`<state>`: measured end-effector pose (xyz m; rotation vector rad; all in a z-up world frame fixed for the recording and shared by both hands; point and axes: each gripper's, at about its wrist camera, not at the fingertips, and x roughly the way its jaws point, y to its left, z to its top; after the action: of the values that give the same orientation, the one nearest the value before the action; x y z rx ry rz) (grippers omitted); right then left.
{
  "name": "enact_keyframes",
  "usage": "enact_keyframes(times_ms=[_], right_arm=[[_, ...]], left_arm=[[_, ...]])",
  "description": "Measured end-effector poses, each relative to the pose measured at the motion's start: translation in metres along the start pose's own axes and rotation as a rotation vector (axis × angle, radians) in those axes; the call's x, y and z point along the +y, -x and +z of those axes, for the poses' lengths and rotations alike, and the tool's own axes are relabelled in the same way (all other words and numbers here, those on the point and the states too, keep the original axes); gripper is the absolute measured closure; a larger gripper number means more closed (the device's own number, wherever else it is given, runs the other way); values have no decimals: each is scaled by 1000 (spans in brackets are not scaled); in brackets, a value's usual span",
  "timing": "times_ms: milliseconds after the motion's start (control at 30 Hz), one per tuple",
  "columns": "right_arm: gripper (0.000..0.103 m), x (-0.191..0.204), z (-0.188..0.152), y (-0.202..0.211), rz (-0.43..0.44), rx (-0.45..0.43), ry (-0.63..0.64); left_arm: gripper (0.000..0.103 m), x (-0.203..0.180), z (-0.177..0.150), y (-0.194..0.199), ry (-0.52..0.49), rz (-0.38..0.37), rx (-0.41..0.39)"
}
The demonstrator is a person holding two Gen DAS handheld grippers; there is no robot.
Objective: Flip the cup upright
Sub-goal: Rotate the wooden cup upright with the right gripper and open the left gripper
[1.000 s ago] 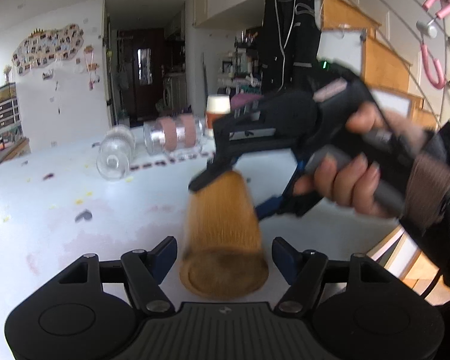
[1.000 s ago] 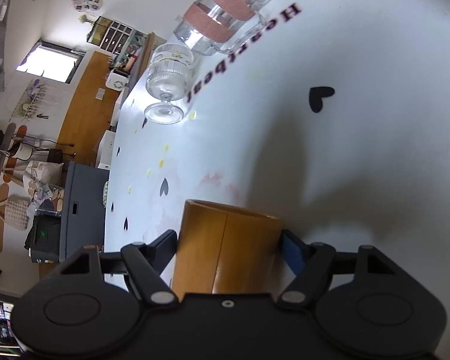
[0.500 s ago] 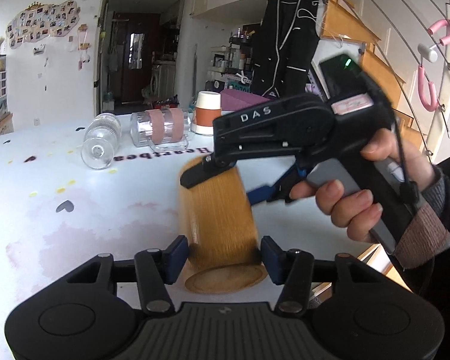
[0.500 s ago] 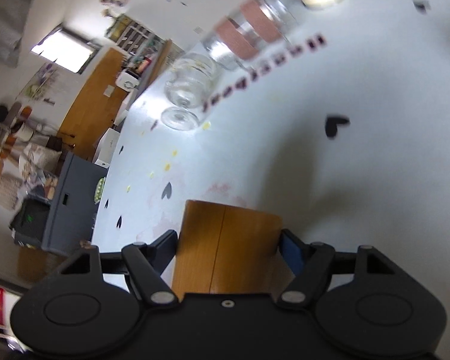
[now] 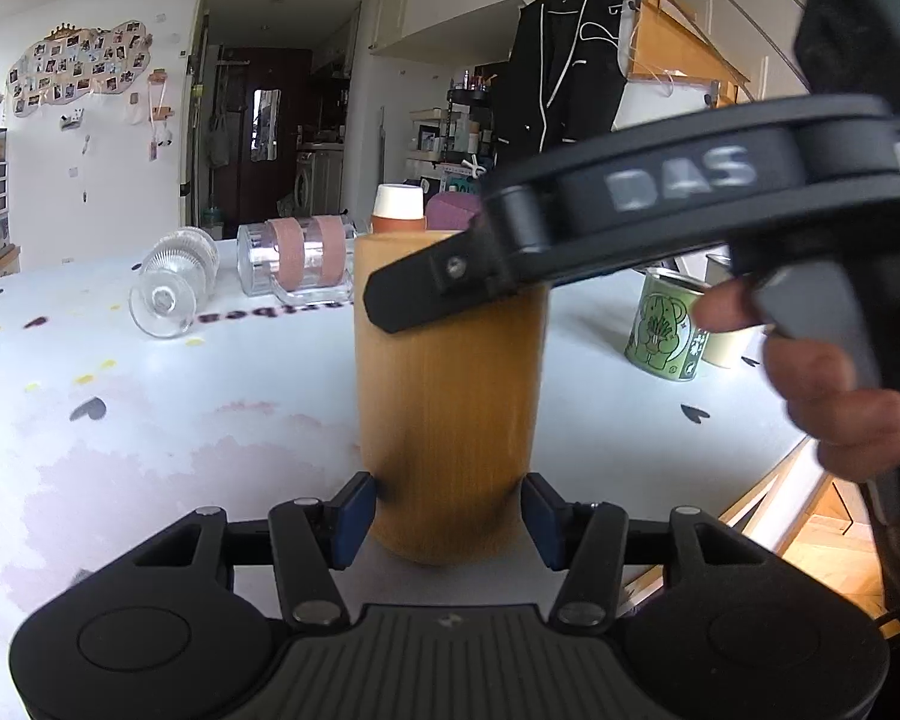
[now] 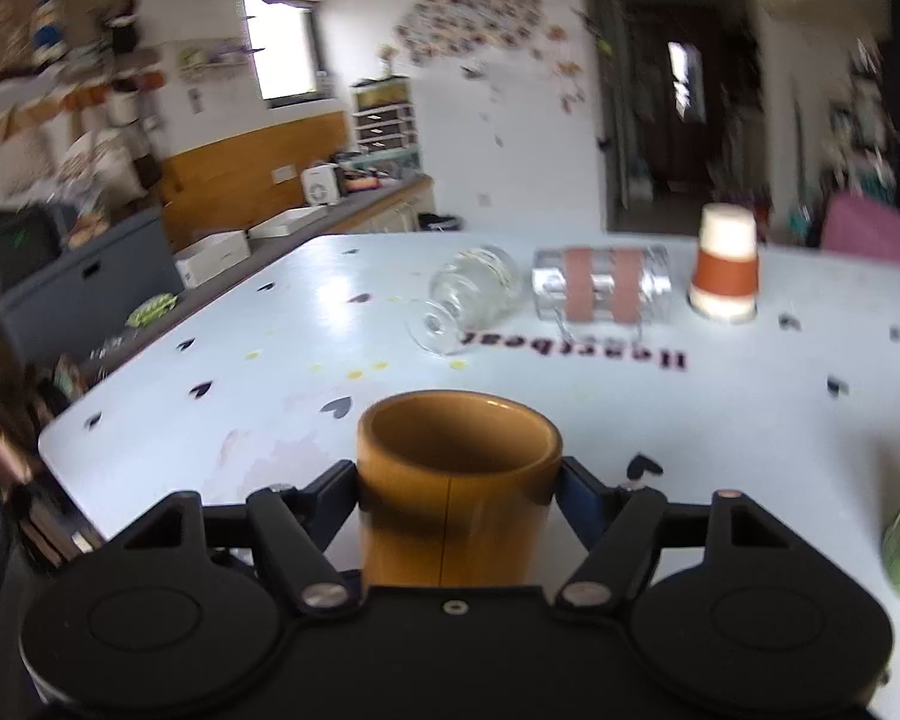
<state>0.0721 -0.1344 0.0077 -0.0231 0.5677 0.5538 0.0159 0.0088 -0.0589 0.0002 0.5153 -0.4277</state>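
Observation:
A tall wooden cup (image 5: 450, 396) stands upright on the white table, its open mouth up in the right wrist view (image 6: 459, 480). My right gripper (image 6: 457, 480) is shut on the cup near its rim, and it shows from the side in the left wrist view (image 5: 450, 276). My left gripper (image 5: 449, 510) is at the cup's base, with its blue pads (image 5: 354, 510) close on both sides of the cup; I cannot tell if they touch.
A clear glass (image 5: 171, 288) and a glass jar with pink bands (image 5: 297, 264) lie on their sides at the back. A paper cup (image 6: 725, 270) stands upside down there. A green mug (image 5: 669, 324) stands at right near the table edge (image 5: 774, 468).
The right gripper has turned the cup from lying tilted to standing upright, mouth up. The left gripper's pads have closed in around the cup's base.

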Motion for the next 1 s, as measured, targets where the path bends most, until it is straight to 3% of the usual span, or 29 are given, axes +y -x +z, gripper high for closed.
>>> enact_keyframes(times_ms=[167,467,500,600,1000], right_arm=[[29,12,-12,10,-1,-35,110],[26,14,-40,4,-9,-23,136],[31,15,-43,2,-23,-27,152],[32,8,-45,2,-37,-60,136],[32,-74,-43,7,-350,-126,3]], left_arm=[[49,3,-7,-1,2,-9,-32],[49,2,-14,-1,-14,-8,-50],[49,2,-14,-1,-12,-9,-45],[48,2,-14,1,-7,11,-50],[48,7,-8,-3,34,25,-56]])
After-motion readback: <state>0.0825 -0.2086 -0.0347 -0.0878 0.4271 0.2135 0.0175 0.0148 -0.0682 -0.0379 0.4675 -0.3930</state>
